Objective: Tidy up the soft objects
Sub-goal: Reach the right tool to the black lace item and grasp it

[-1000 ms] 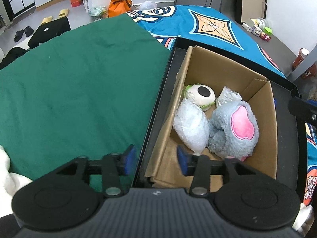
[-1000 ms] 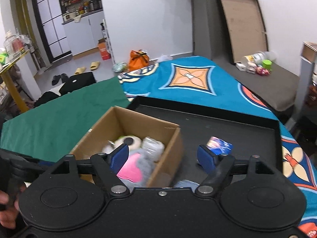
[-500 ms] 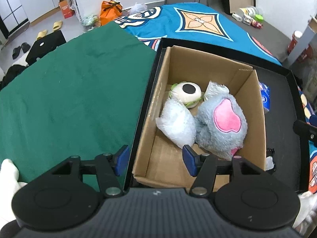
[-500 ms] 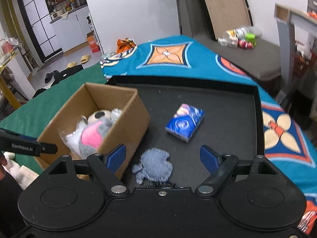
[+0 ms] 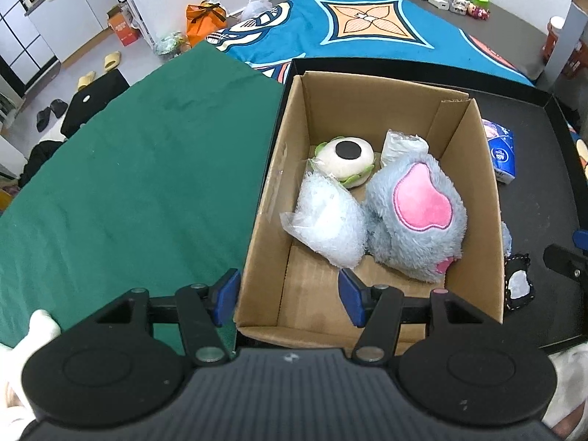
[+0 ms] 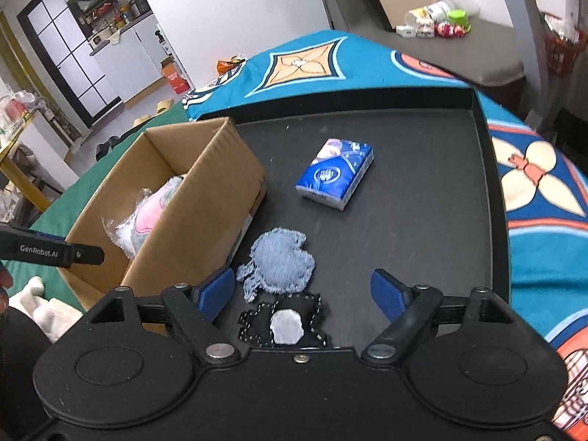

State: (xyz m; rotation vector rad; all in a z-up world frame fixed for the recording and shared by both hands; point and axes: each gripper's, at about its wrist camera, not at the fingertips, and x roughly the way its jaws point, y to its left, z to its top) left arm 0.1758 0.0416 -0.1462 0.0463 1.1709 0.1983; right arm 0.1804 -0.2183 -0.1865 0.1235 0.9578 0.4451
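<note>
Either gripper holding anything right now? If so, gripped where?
Nothing held. Left gripper is open above the cardboard box near corner; right gripper is open above the blue knitted piece, not touching it.

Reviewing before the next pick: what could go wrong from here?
1. The blue knitted piece overlaps the black patch; the open right gripper might take both.
2. Both lie close beside the cardboard box, so a finger could snag its wall.
3. The tissue pack could be overlooked.
</note>
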